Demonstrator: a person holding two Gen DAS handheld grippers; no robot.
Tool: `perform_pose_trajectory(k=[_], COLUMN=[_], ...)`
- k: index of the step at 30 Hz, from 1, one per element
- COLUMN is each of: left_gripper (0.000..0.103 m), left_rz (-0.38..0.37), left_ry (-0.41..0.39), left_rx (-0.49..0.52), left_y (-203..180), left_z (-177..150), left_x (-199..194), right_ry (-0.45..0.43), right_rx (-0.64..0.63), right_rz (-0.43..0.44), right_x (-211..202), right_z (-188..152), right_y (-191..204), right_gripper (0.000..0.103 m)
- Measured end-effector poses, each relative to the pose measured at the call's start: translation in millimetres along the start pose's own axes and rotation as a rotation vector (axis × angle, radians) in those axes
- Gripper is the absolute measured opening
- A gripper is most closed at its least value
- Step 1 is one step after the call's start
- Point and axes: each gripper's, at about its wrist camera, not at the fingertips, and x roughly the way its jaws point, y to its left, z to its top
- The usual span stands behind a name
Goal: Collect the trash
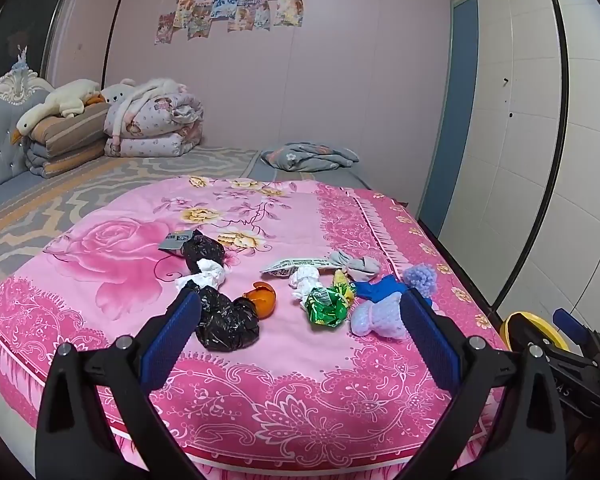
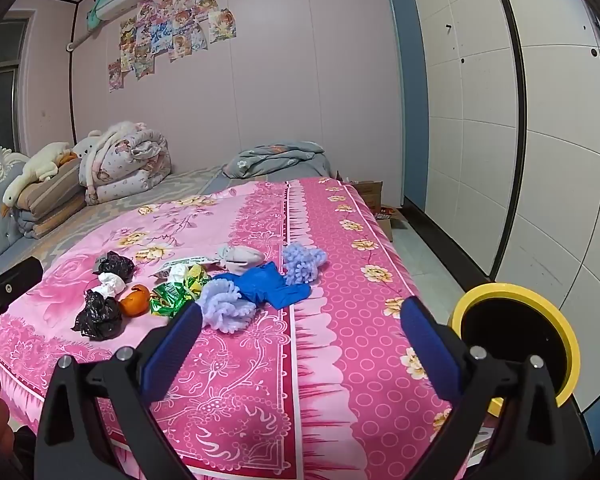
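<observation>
Trash lies mid-bed on the pink floral cover (image 1: 260,380): a crumpled black bag (image 1: 226,324), a second black bag (image 1: 202,250), white tissue wads (image 1: 208,274), an orange peel (image 1: 262,300), a green foil wrapper (image 1: 326,306) and a printed packet (image 1: 292,266). Purple fluffy socks (image 1: 376,316), a blue cloth (image 1: 376,290) and a grey sock (image 1: 356,266) lie beside them. My left gripper (image 1: 300,332) is open and empty, short of the pile. My right gripper (image 2: 300,336) is open and empty, over the cover right of the pile (image 2: 172,300). A yellow-rimmed bin (image 2: 516,340) stands at the bed's right.
Folded quilts (image 1: 152,124) and a plush goose (image 1: 56,106) are stacked at the headboard. A grey pillow (image 1: 308,156) lies at the far side. White wardrobe doors (image 2: 500,140) line the right wall, with cardboard boxes (image 2: 380,200) on the floor between.
</observation>
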Motion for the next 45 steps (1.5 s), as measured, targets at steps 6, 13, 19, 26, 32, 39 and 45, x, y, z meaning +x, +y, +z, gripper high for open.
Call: perform_pose_trajectory(k=[6,13,19,26,32,39,45], left_gripper=[0.096,0.096,0.096,0.096,0.096,0.096,0.096], left_rz=[0.000,-0.001,0.001,0.001,0.000,0.001,0.001], left_ry=[-0.002,-0.001,0.000,-0.001,-0.001,-0.001,0.000], left_rx=[0.004,0.004,0.007,0.008,0.008,0.009,0.009], left_y=[0.5,-0.6,-3.1,-3.0,-3.1,-3.1,-5.4], left_z=[0.0,-0.2,-0.3,-0.4,-0.4,-0.5,-1.5], left_x=[-0.1,-0.3,2.6,2.3,2.5,2.1,2.9], right_ry=[0.000,0.001,0.001,0.004,0.008,0.013,0.016], right_rx=[0.001,0.002,0.003,0.004,0.005,0.008,0.009], right_rz=[0.000,0.001,0.001,0.003,0.001,0.005,0.004], right_x=[0.8,0.9,0.9,1.4,0.8,4.1,5.6], right_z=[0.0,-0.4,-0.7,-1.2,-3.1,-3.5,-5.5], right_y=[-0.2,-0.3,-0.2,-0.2,-1.5,-2.1,-1.6], right_gripper=[0.096,0.096,0.096,0.096,0.096,0.096,0.096])
